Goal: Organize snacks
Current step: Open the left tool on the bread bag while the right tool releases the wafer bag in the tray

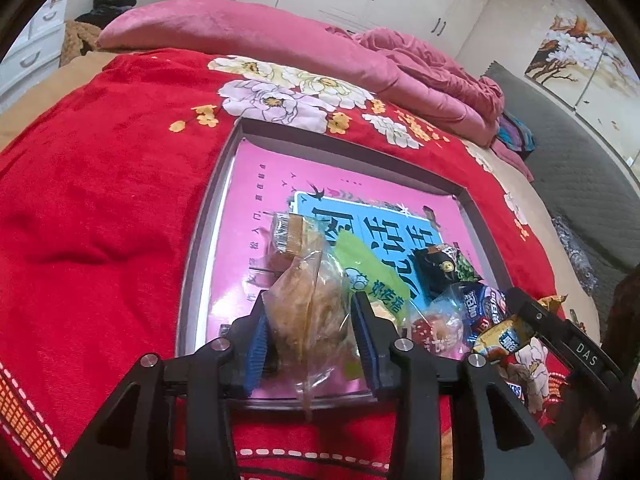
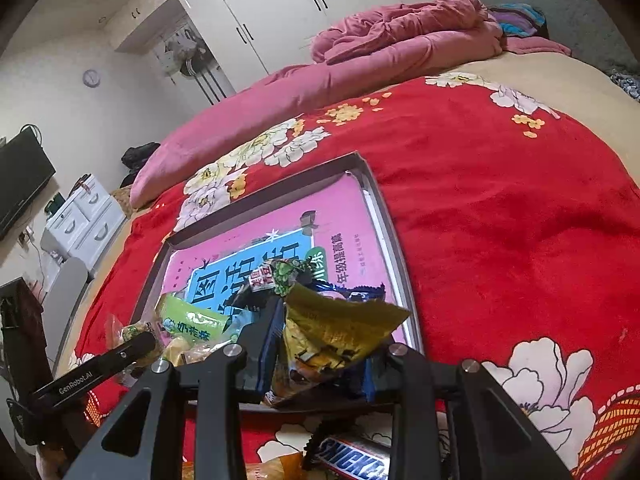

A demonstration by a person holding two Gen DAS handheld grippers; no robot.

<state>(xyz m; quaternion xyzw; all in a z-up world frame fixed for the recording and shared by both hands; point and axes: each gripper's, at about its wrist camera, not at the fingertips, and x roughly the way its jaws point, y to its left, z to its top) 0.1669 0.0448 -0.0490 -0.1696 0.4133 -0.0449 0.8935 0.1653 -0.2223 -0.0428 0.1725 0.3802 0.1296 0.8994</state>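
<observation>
A shallow grey tray [image 1: 208, 208] with a pink and blue printed bottom lies on the red bedspread; it also shows in the right wrist view [image 2: 394, 240]. My left gripper [image 1: 312, 328] is shut on a clear bag of brown pastry [image 1: 312, 304] over the tray's near edge. My right gripper [image 2: 320, 344] is shut on a yellow-gold snack packet [image 2: 340, 320] above the tray's near right corner. In the tray lie a green packet [image 1: 360, 256], a black packet [image 1: 436, 268] and a blue Oreo packet [image 1: 480, 308]. A Snickers bar [image 2: 356, 460] lies on the bedspread below my right gripper.
A red floral bedspread [image 2: 500, 200] covers the bed around the tray. A pink quilt [image 1: 280, 36] is bunched along the far side. White wardrobes [image 2: 280, 0] stand behind. The left gripper's body [image 2: 92, 372] shows at the left of the right wrist view.
</observation>
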